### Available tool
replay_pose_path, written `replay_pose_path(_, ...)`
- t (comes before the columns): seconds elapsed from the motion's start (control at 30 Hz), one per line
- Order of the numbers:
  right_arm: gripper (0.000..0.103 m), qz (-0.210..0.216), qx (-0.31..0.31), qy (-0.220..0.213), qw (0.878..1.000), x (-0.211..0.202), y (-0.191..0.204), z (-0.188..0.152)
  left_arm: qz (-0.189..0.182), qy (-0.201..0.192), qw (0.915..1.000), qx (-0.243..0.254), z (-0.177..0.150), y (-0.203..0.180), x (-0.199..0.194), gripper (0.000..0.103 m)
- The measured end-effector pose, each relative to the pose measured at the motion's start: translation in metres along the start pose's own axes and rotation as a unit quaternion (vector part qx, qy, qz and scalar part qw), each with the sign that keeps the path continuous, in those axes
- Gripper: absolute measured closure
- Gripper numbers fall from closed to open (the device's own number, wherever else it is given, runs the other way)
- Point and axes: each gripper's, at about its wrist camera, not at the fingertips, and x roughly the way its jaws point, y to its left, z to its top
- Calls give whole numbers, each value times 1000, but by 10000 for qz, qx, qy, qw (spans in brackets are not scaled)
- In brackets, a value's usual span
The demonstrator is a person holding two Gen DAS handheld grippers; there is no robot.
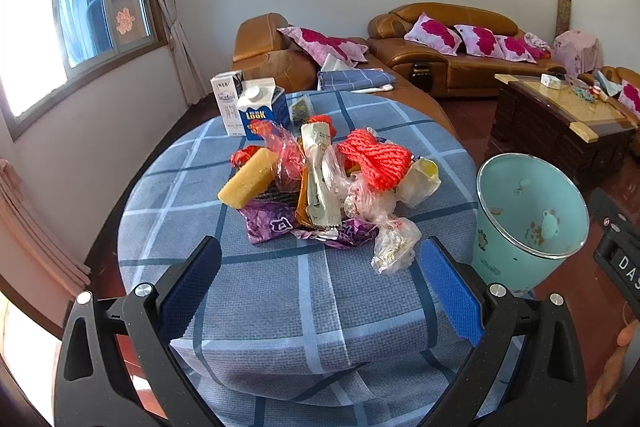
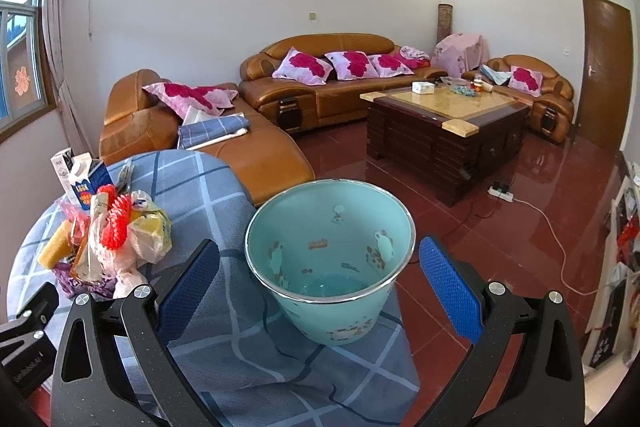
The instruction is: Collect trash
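Ahead of the left gripper (image 1: 320,287), its fingers spread and empty, lies the trash pile (image 1: 320,179) on the counter (image 1: 280,299). Pinch one loose wrapper at a time — the right gripper (image 2: 320,291), also spread, straddles the bin (image 2: 332,259).

Woven checked tablecloth (image 1: 312,291), glossy plastic bin (image 2: 332,267) with metal-looking rim, crinkled plastic wrappers (image 1: 360,195), porous sponge (image 1: 248,183)

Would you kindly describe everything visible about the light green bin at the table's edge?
The light green bin is a round, tapered pail, seemingly plastic, with a shiny metallic rim and small cartoon prints showing through its wall. It stands upright and open on the checked tablecloth near the table's edge, apparently empty, right of the trash pile. Nothing grips it.
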Motion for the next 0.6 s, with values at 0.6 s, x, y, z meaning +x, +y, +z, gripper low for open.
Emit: replay_pose_path(0.6, 5, 28, -338, 182, 9993, 37, 24, -1, -120, 444, 9989, -106, 9, 20, 47, 6)
